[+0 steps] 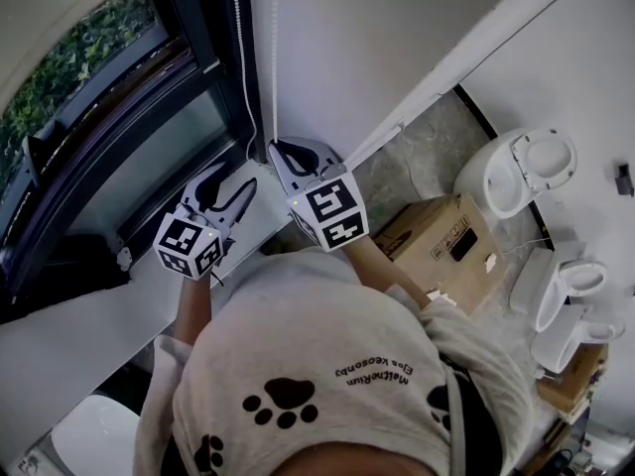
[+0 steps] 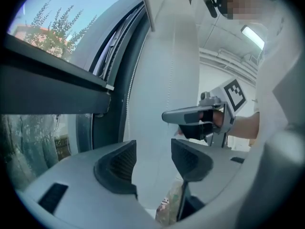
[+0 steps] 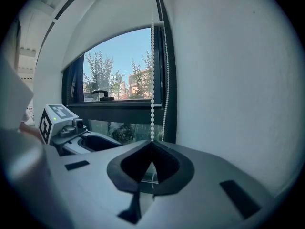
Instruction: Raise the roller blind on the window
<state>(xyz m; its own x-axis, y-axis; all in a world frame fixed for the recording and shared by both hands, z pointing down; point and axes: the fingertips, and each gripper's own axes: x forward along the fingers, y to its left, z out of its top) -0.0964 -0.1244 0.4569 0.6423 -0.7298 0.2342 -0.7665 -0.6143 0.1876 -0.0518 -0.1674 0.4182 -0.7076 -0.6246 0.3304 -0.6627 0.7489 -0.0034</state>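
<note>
While right gripper (image 3: 151, 146) clamps bead chain (image 3: 152, 75), left gripper (image 2: 153, 152), wide, empty: should probably take chain higher, toward twelve o'clock, pulling straight.

The bead chain (image 3: 152, 80) is glossy white plastic. The window frame (image 3: 124, 108) looks dark and matt. The box (image 1: 442, 246) is plain brown cardboard.

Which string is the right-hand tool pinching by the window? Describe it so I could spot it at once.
Find the window, then its dark right-hand frame beside the white wall. Two white beaded strands hang there; the one you want is the strand on the glass side, which runs straight down into the shut right gripper, while its neighbour hangs outside the jaws.
</note>
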